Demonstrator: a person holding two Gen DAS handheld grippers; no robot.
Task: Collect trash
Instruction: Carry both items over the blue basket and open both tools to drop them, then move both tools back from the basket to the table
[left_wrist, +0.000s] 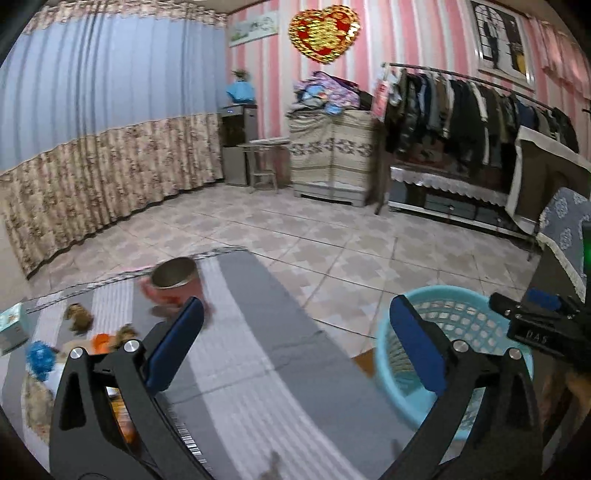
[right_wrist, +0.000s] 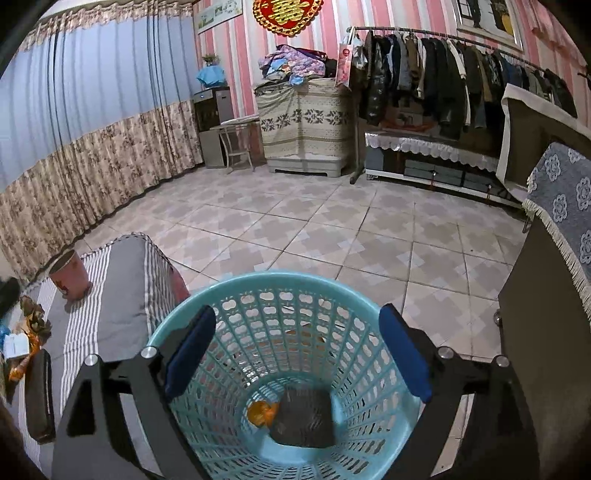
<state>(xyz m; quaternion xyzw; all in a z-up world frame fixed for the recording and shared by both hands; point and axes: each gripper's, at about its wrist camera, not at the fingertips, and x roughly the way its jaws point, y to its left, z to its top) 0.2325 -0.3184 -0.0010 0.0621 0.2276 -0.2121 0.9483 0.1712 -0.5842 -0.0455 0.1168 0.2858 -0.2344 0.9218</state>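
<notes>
One basket (right_wrist: 280, 295), one pink cup (right_wrist: 70, 275)

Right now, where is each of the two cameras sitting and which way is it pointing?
Left wrist: on the left gripper, over the striped bed cover, facing the curtain, pink cup and scattered litter; its own open fingers show, and the right gripper at the right edge.
Right wrist: on the right gripper, looking down into the blue basket, with an orange scrap and a dark piece inside; own open fingers show.
Shared: basket, cup, bed cover, clothes rack.
</notes>
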